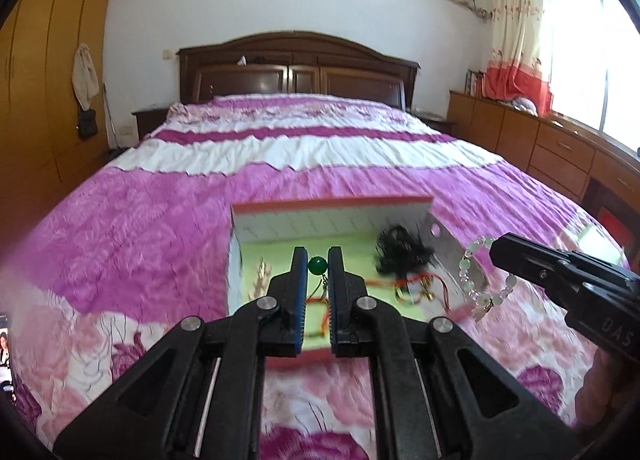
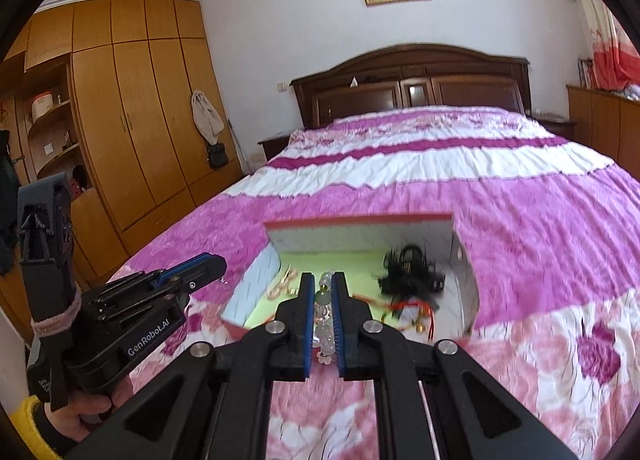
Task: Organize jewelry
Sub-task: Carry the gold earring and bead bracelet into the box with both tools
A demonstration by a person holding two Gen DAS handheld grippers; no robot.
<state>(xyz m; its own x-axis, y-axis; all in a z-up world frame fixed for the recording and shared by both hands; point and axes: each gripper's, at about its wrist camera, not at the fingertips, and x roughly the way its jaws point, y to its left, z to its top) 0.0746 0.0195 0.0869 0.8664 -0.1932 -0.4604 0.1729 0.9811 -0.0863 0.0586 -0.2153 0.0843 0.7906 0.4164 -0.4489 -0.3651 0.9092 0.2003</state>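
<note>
An open box (image 1: 332,204) with white walls and a green floor lies on the bed; it also shows in the right wrist view (image 2: 360,234). My left gripper (image 1: 318,264) is shut on a dark green bead (image 1: 317,264) with a red cord hanging from it, over the box. My right gripper (image 2: 325,288) is shut on a pale green bead bracelet (image 2: 325,324), which hangs from it by the box's right wall in the left wrist view (image 1: 478,288). Inside the box lie a black tassel bundle (image 1: 400,254), red cord pieces (image 1: 416,284) and a gold piece (image 1: 262,272).
The box sits on a pink and white floral bedspread (image 1: 160,220). A dark wooden headboard (image 1: 296,68) stands at the far end. A wooden wardrobe (image 2: 132,120) is on the left, low wooden drawers (image 1: 540,148) under the window on the right.
</note>
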